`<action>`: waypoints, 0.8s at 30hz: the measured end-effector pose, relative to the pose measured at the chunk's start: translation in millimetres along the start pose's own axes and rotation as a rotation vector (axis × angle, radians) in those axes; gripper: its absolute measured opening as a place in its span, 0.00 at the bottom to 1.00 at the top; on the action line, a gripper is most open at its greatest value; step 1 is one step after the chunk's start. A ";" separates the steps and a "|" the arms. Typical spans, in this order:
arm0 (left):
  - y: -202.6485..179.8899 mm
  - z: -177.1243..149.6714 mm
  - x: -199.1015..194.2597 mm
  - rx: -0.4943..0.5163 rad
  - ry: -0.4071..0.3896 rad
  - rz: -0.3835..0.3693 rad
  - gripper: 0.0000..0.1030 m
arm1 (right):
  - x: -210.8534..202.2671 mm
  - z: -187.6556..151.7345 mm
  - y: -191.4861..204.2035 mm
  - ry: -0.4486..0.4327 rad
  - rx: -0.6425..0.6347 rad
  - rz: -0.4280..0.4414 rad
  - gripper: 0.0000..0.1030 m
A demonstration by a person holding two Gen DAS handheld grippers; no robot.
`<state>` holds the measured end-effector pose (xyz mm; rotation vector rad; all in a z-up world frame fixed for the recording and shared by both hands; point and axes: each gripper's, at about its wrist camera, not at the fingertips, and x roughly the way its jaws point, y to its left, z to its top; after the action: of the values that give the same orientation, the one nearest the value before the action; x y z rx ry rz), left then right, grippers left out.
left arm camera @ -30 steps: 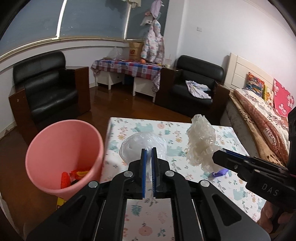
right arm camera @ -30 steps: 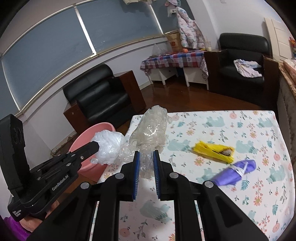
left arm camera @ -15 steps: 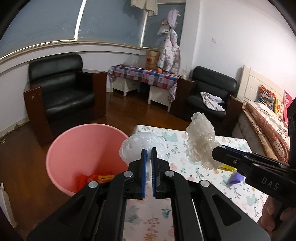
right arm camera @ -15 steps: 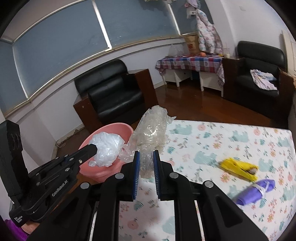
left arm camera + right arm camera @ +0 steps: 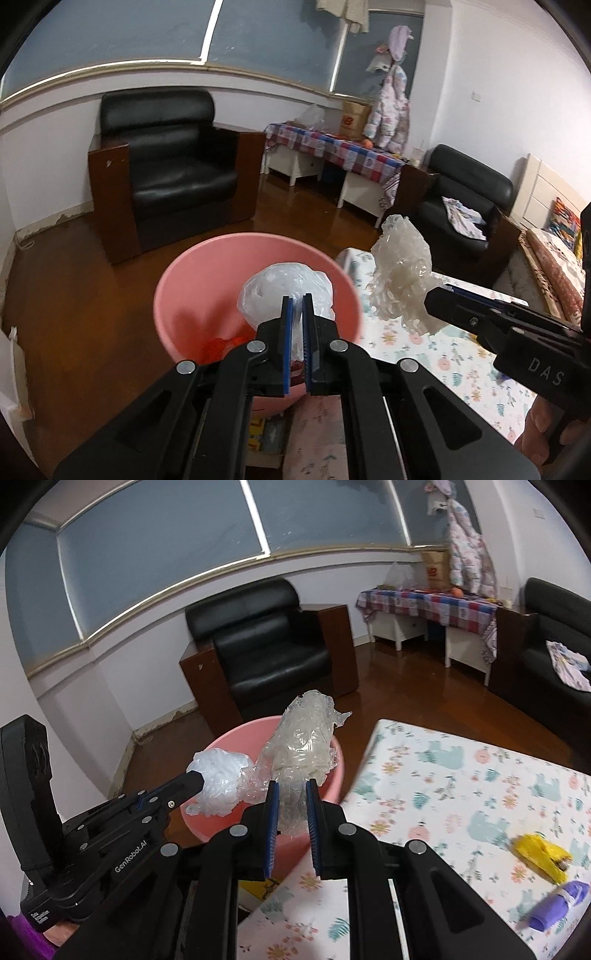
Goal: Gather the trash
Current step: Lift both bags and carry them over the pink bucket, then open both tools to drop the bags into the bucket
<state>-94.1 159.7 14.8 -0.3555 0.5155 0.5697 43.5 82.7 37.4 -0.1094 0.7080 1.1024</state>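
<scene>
My left gripper (image 5: 297, 301) is shut on a crumpled white plastic bag (image 5: 284, 288) and holds it over the mouth of the pink bucket (image 5: 195, 280), which has red and orange scraps at its bottom. My right gripper (image 5: 290, 786) is shut on a wad of clear plastic film (image 5: 304, 738), just at the bucket's (image 5: 332, 786) rim beside the table edge. In the left wrist view that film (image 5: 400, 280) hangs right of the bucket, over the table's corner. In the right wrist view the white bag (image 5: 221, 779) shows at the left gripper's tip.
The floral-cloth table (image 5: 461, 797) carries a yellow wrapper (image 5: 541, 856) and a purple wrapper (image 5: 557, 904) at its right. A black armchair (image 5: 166, 162) stands behind the bucket on the wooden floor. A second armchair (image 5: 465, 199), a checked-cloth desk (image 5: 332, 151) and a bed (image 5: 554, 266) lie farther off.
Both grippers have swung left off the table towards the bucket, each still gripping its plastic. The white bag now hangs over the bucket's mouth; the clear film has reached its rim.
</scene>
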 end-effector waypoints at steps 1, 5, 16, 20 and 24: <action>2.6 -0.1 0.9 -0.006 0.003 0.003 0.04 | 5.7 1.2 2.7 0.007 -0.005 0.003 0.14; 14.8 0.1 6.4 -0.027 0.021 0.017 0.04 | 25.6 0.2 9.7 0.034 -0.017 0.012 0.14; 35.9 -1.4 23.8 -0.079 0.068 0.048 0.05 | 64.4 -2.8 8.2 0.101 0.009 0.024 0.15; 39.7 -1.6 29.9 -0.091 0.097 0.045 0.05 | 73.9 -3.5 9.9 0.105 0.011 0.027 0.16; 43.2 -0.3 32.8 -0.104 0.105 0.044 0.24 | 77.5 -4.9 9.9 0.107 0.010 0.032 0.22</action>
<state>-96.1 207.3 -11.1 -0.4761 0.5969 0.6242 52.8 145.6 -8.3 -0.1499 0.8133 1.1298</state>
